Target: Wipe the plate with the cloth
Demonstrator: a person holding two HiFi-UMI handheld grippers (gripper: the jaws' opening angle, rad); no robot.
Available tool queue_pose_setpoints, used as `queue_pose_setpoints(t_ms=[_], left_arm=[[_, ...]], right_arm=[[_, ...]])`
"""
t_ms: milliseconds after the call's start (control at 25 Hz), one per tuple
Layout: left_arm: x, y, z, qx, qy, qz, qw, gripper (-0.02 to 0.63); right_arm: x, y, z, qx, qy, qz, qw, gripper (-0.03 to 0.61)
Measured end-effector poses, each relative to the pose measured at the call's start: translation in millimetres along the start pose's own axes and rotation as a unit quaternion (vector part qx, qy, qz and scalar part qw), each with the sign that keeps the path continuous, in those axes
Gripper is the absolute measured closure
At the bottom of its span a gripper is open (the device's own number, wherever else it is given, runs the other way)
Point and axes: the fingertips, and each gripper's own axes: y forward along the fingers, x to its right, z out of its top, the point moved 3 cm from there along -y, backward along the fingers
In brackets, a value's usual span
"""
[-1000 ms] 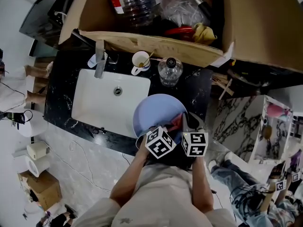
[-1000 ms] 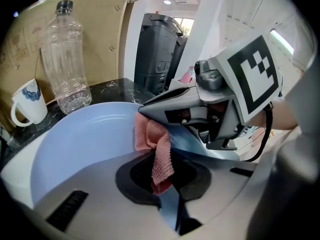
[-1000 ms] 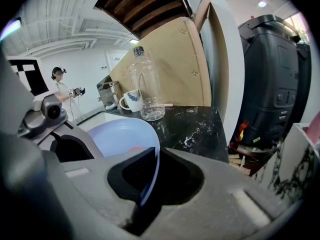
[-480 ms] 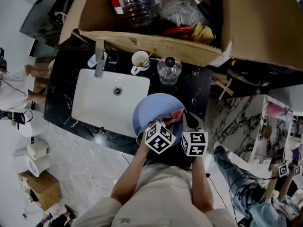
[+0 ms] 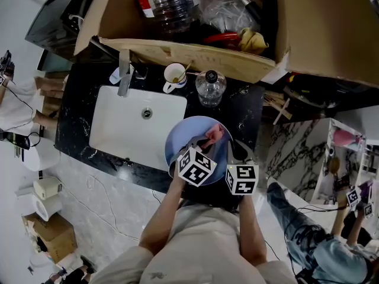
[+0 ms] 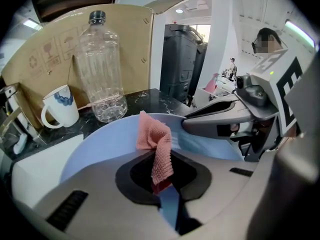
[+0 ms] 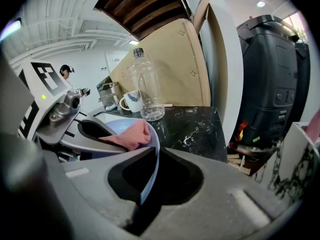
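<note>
Sliding toward twelve o'clock since a second ago, left gripper jaws pinch the cloth on the plate. Right gripper jaws clamp its rim, a grip only the right gripper view shows. One bottle and one mug stand on the desk.

A black marble countertop has a white sink set into it. Behind the sink's left part rises a faucet. Behind its right corner stands a white mug, and further right a clear plastic bottle. A cardboard box stands beyond the sink.
</note>
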Motion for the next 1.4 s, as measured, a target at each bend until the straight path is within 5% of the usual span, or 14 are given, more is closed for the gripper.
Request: queue_pose_setpoints(t_ms=[720,1400], left_arm=[[-36.9,-20.5,-23.7,-0.044,-0.021,0.057,0.9972,0.58],[-26.7,-40.0,-51.1,-0.101,0.001,0.048,0.9937,0.581]], right_arm=[[0.2,1.2,-0.1,0.002,0.006,-0.011,1.0,0.546],[0.1,1.0,-0.7,0.003,0.02,-0.021,1.0,0.546]])
